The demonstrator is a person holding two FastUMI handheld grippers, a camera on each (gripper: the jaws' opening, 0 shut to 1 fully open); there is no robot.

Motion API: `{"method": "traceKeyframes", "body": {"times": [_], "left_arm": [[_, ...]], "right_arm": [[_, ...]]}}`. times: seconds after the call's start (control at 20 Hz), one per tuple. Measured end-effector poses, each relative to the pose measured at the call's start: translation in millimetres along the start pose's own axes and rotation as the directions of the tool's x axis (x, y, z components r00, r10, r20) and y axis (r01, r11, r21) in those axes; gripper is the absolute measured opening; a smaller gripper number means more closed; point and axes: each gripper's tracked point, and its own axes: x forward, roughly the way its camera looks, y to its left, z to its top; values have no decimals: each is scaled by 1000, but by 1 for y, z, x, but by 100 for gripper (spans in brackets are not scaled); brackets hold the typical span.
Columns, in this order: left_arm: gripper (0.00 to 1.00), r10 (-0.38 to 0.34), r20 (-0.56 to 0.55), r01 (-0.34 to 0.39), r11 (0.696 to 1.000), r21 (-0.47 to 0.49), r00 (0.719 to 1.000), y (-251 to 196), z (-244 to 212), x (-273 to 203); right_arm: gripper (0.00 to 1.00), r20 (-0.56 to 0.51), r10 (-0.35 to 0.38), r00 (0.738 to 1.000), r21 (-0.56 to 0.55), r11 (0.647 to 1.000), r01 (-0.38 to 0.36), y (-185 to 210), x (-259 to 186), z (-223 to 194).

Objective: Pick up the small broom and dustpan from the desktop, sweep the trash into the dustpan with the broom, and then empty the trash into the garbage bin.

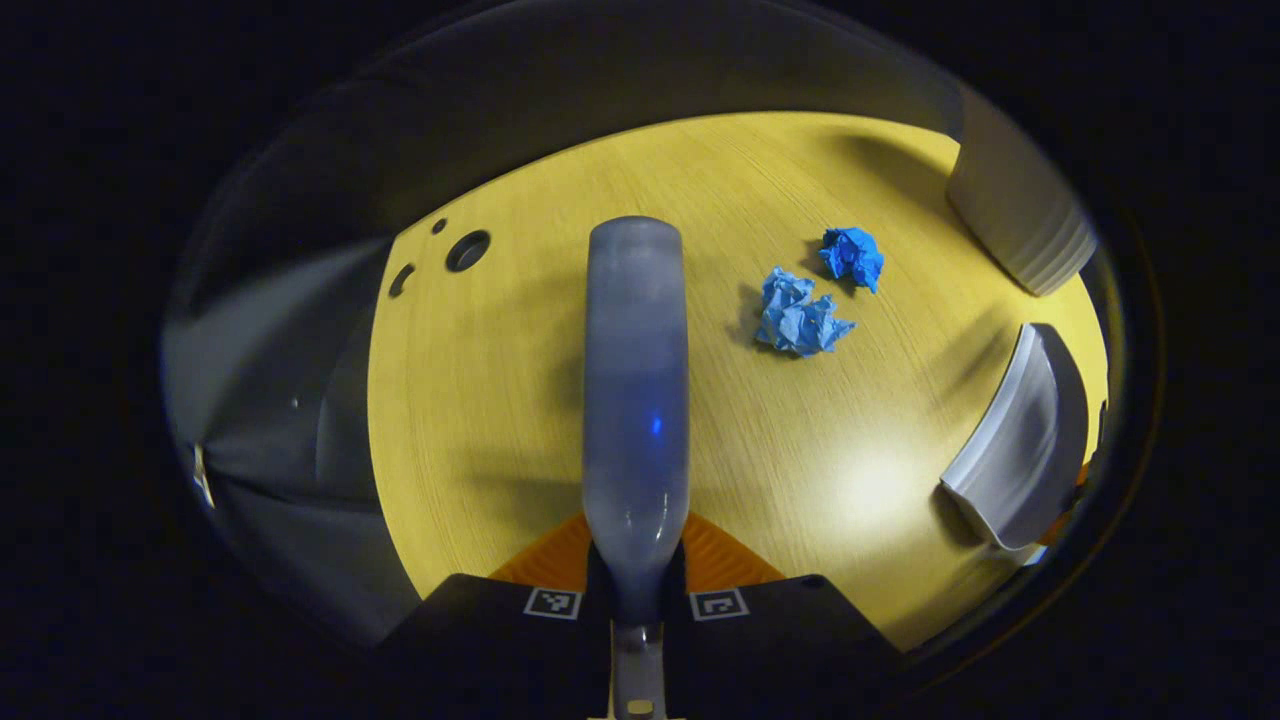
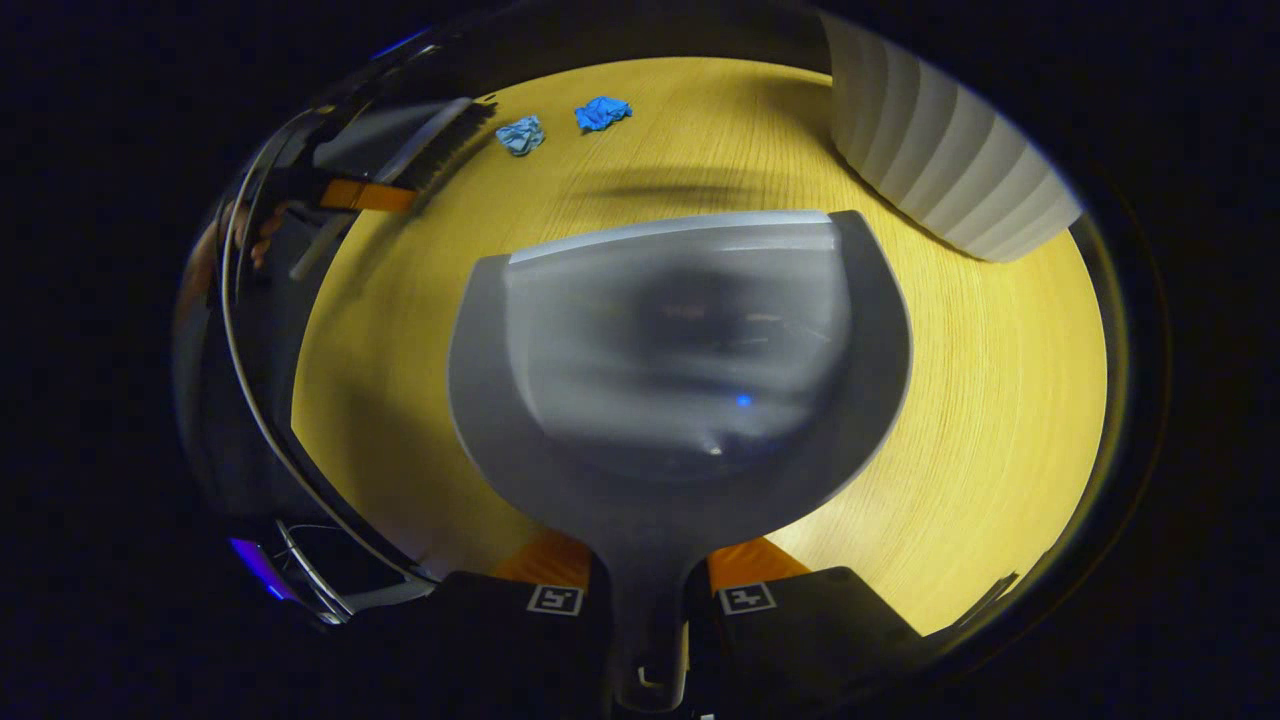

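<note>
In the left gripper view my left gripper (image 1: 637, 585) is shut on the handle of the grey broom (image 1: 636, 380), which points away over the yellow desktop (image 1: 480, 400). Two crumpled blue paper wads (image 1: 800, 315) (image 1: 853, 256) lie to the broom's right, apart from it. The grey dustpan (image 1: 1020, 440) shows at the right edge. In the right gripper view my right gripper (image 2: 647, 595) is shut on the dustpan's handle, and the pan (image 2: 680, 360) is held low over the desk, mouth away. The wads (image 2: 520, 135) (image 2: 602, 112) lie far ahead of it, next to the broom's bristles (image 2: 440, 140).
A white ribbed garbage bin (image 1: 1015, 215) (image 2: 940, 150) stands on the desk at the far right, close to the dustpan's right side. Round cable holes (image 1: 467, 250) sit near the desk's far left edge. The desk drops off to dark floor on the left.
</note>
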Motion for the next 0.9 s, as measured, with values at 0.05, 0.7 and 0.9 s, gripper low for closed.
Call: {"method": "traceKeyframes", "body": {"times": [0.05, 0.7, 0.9], "left_arm": [[25, -2, -3, 2, 999, 33, 1000, -2, 9, 4], [29, -60, -48, 76, 840, 537, 997, -52, 96, 32], [25, -171, -94, 194, 817, 543, 981, -86, 84, 22]], "right_arm": [[34, 0, -1, 1000, -12, 1000, 1, -3, -1, 1], [34, 0, 2, 1000, -48, 999, -2, -8, 1, 10], [34, 3, -2, 1000, -79, 997, 3, -1, 3, 16]]}}
